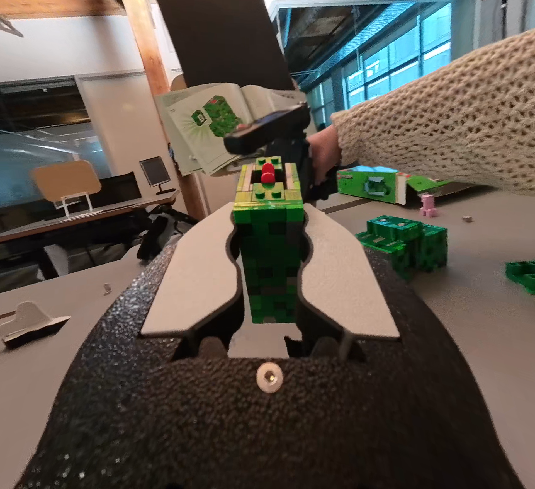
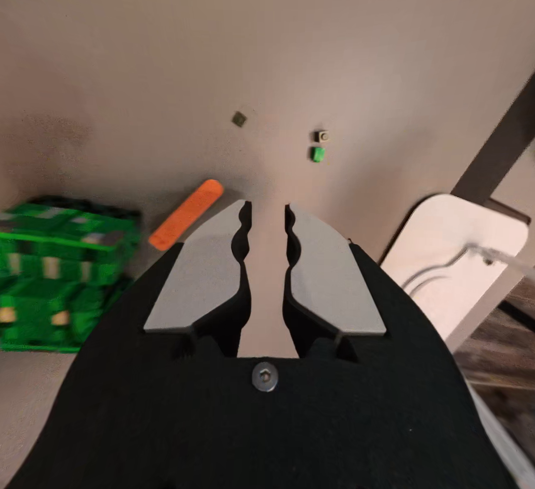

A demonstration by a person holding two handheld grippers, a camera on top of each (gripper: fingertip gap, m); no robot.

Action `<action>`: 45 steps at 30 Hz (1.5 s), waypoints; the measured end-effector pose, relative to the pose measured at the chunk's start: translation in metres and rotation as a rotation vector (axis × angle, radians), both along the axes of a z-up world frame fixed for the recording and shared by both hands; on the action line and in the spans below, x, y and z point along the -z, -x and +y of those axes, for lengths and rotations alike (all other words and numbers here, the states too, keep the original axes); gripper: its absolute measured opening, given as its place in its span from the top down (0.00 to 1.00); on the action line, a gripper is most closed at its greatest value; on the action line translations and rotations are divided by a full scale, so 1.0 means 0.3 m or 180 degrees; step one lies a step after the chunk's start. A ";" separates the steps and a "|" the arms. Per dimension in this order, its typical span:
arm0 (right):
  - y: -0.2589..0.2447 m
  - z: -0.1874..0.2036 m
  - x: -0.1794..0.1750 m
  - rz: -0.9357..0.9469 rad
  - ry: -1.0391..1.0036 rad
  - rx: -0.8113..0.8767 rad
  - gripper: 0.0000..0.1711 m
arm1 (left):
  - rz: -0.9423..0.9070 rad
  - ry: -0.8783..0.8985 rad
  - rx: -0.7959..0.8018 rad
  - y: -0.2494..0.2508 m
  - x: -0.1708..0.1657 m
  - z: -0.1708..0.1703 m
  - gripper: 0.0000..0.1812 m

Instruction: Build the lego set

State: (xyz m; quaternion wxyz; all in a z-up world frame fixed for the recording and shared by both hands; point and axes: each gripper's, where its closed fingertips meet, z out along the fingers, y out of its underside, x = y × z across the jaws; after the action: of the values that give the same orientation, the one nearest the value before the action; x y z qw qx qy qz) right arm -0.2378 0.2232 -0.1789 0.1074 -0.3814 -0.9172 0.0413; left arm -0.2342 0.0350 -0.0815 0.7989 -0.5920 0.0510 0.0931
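My left gripper is shut on a tall green brick column and holds it above the table. The column's top has studs and a red pin in a slot. My right gripper is open and empty, pointing down at the table. To its left lies an orange brick separator and a blurred green brick block. Ahead of it lie a small green piece, a grey one-stud piece and a dark tile. The other gripper's black body shows behind the column.
An open instruction booklet leans against a dark panel. A green stepped brick block, a green box, a pink figure and a green plate sit on the right. A knitted sleeve reaches across. A spare finger pad lies left. The table edge is at right. Measured from the fingertips, the small green piece is 6 cm or so from the right gripper and 25 cm from the left. To reach the orange brick separator in a straight line is about 6 cm for my right fingers, about 20 cm for my left.
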 end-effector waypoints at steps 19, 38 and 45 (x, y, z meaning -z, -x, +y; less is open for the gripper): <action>0.179 0.071 0.147 -0.0667 0.0126 -0.0179 0.96 | -0.0774 0.0020 -0.0098 0.098 0.017 -0.005 0.79; -0.732 -0.349 -0.202 0.1976 0.1427 0.0959 0.96 | -0.0620 0.2267 0.1695 -0.245 0.228 0.060 0.79; -0.987 -0.434 -0.015 0.2387 0.1422 0.1985 0.96 | 0.0625 0.3701 0.2009 -0.388 0.299 -0.022 0.79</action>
State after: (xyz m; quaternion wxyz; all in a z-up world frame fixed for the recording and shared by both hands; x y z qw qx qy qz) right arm 0.0584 0.0932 -0.1745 0.3512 -0.6084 -0.6280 0.3350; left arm -0.1177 0.0285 -0.1713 0.3303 -0.8717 0.3361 -0.1343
